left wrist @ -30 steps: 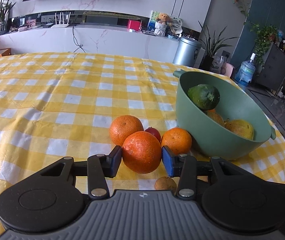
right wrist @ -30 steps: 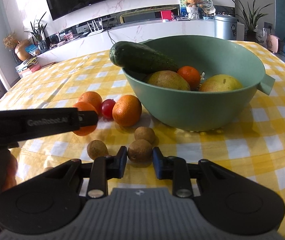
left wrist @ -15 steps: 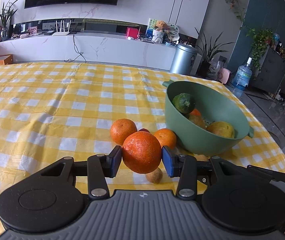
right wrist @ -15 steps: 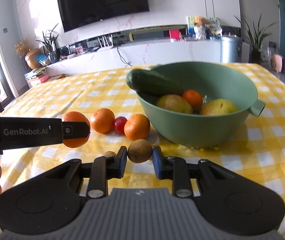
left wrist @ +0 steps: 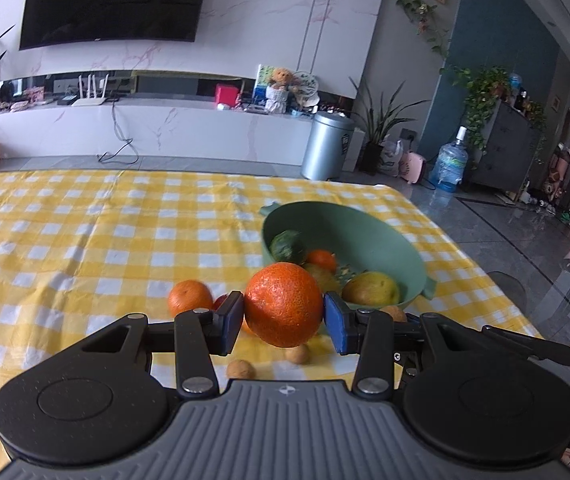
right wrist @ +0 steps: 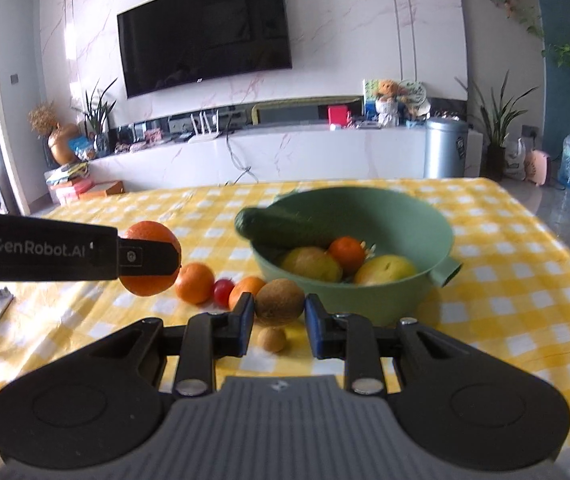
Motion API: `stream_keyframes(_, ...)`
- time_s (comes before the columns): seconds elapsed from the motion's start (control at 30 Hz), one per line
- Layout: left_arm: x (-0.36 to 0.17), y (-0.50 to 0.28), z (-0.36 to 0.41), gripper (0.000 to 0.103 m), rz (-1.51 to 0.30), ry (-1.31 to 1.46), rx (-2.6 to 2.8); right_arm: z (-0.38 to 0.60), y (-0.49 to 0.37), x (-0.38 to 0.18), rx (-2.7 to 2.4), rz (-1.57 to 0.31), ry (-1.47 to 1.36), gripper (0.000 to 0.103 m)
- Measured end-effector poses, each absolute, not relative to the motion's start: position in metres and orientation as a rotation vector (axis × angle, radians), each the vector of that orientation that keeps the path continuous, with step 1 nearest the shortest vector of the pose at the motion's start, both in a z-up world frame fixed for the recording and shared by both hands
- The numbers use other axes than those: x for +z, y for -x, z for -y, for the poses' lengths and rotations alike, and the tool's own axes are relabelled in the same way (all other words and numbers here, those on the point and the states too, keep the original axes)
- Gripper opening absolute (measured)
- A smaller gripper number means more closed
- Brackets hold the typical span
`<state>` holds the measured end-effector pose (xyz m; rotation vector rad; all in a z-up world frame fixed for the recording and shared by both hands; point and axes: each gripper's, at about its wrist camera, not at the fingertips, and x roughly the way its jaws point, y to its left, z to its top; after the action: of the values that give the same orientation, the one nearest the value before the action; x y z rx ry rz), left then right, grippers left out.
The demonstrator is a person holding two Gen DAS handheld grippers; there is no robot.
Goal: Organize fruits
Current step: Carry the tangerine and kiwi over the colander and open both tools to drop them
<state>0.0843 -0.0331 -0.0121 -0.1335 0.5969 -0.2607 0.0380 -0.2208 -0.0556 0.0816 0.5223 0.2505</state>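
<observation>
I had left claw clamped across firm orange, right claw pinching light brown fruit mid-body

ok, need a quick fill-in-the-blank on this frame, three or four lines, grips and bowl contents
1. The left gripper is shut on a round ____ fruit.
2. The right gripper holds a small round ____ fruit.
3. The long dark green cucumber lies in the green plastic ____.
4. The small red fruit sits on the yellow checked ____.

Missing words: orange; brown; bowl; tablecloth
</observation>
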Motion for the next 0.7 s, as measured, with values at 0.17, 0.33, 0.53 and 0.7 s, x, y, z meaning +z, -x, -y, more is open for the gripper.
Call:
stream_keyframes(0.17, -0.002, -0.095, 0.048, 0.049, -0.585, 0.118, -0.296, 0.234, -0.043, -0.042, 0.237, -0.501, -0.054, 0.024)
stream_keyframes(0.33, 0.005, -0.113, 0.064, 0.049, -0.588, 0.100, -0.324, 0.248, -0.057, -0.031, 0.212, -0.492, -0.016, 0.024)
stream_keyframes(0.53, 0.006, -0.144, 0.077, 0.049, -0.634, 0.123, -0.371, 0.260, -0.086, -0.021, 0.182, -0.498, 0.056, 0.024)
stream_keyframes(0.7, 0.001, -0.172, 0.084, 0.049, -0.693, 0.146, -0.406, 0.268, -0.117, -0.019, 0.185, -0.524, 0.128, 0.024)
